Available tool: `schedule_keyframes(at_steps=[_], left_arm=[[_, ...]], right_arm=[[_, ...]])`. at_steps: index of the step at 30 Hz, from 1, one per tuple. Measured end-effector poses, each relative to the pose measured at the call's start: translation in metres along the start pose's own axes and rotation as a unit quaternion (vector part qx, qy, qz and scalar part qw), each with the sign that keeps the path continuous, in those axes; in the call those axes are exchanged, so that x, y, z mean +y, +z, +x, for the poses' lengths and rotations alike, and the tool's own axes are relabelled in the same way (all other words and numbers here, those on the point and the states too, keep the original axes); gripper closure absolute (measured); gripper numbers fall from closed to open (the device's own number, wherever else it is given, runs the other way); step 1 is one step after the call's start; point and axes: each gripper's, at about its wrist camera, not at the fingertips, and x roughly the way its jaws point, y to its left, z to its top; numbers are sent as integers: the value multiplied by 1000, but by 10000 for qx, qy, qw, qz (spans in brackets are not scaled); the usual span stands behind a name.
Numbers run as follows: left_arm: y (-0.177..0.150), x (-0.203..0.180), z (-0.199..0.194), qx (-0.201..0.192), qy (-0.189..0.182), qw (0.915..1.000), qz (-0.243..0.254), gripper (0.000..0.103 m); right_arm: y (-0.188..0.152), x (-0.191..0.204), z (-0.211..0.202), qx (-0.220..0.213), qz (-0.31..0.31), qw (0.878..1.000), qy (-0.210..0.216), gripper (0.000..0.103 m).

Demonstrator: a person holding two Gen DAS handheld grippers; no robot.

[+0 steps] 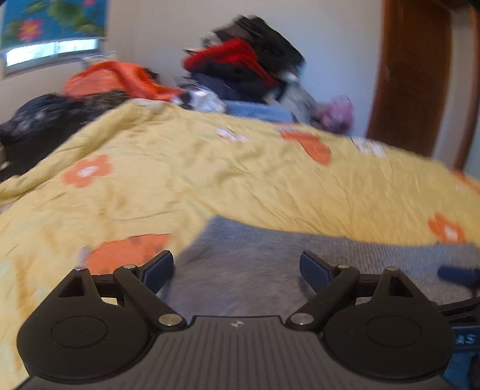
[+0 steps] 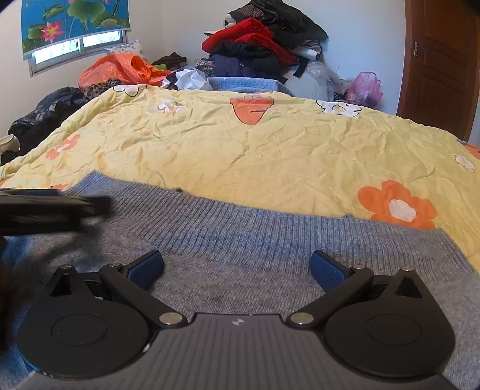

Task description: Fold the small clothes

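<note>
Left gripper (image 1: 237,270): fingers (image 1: 159,271) spread wide, nothing between them, hanging over the near left part of a grey knitted sweater (image 1: 270,264); whether the tips touch the knit cannot be told, the left view being blurred. Right gripper (image 2: 237,270): fingers (image 2: 327,273) also spread wide and empty, the sweater's grey knit (image 2: 255,240) directly beneath and between them, no fabric pinched. In the right view the other gripper shows as a dark blurred bar at the left edge, over the sweater's left side. The sweater lies flat on the near part of the bed, its ribbed band running across on the far side, one corner reaching toward an orange flower print at the right. Under it, a crumpled yellow quilt (image 2: 270,144) with orange and white flowers covers the bed. Far side, against the wall: a tall heap of clothes (image 2: 264,42), red and black on top, dark blue lower down; an orange plastic bag (image 2: 120,70) to its left, dark garments further left, a purple bag (image 2: 364,87) to its right. Window with a blue lotus blind (image 2: 75,21) at far left; brown door (image 2: 441,60) at far right.
</note>
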Motion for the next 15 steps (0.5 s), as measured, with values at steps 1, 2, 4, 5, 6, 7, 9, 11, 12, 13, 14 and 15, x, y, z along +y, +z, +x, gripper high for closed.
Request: schedule_keyframes(at_steps=[1, 2, 4, 5, 6, 7, 9, 11, 12, 13, 14, 15], left_arm=[[-3, 14, -16, -74, -68, 9994, -317, 11], [-8, 27, -31, -132, -171, 9977, -640, 11], [-25, 54, -66, -213, -368, 9910, -1272, 11], [-35, 66, -82, -216, -468, 9872, -1510, 11], [-46, 76, -96, -194, -563, 9829, -1743, 11], [-57, 86, -109, -140, -622, 9783, -1969, 11], [-81, 103, -128, 93, -652, 9667, -2475, 11], [-102, 114, -139, 337, -851, 9517, -2932, 11], [-108, 115, -146, 290, -925, 9510, -2938, 11], [-110, 113, -151, 249, -912, 9535, -2861, 11], [-110, 110, -153, 269, -939, 9568, -2739, 11], [-109, 107, -151, 340, -1007, 9585, -2645, 11]], right_arm=[[0, 0, 0, -8, 19, 10000, 11, 0], [0, -1, -1, -14, 36, 10000, 17, 0], [0, 0, -1, -16, 34, 10000, 13, 0], [0, -1, -1, -15, 32, 10000, 12, 0], [-1, 0, -1, -17, 31, 10000, 10, 0], [-1, -1, -1, -19, 35, 10000, 13, 0], [-1, -1, -1, -20, 37, 10000, 16, 0], [0, -1, -1, -20, 42, 10000, 22, 0], [0, -1, -2, -21, 43, 10000, 23, 0], [-1, -1, -1, -21, 41, 10000, 21, 0], [0, -1, -2, -21, 40, 10000, 20, 0], [0, -1, -2, -23, 41, 10000, 19, 0]])
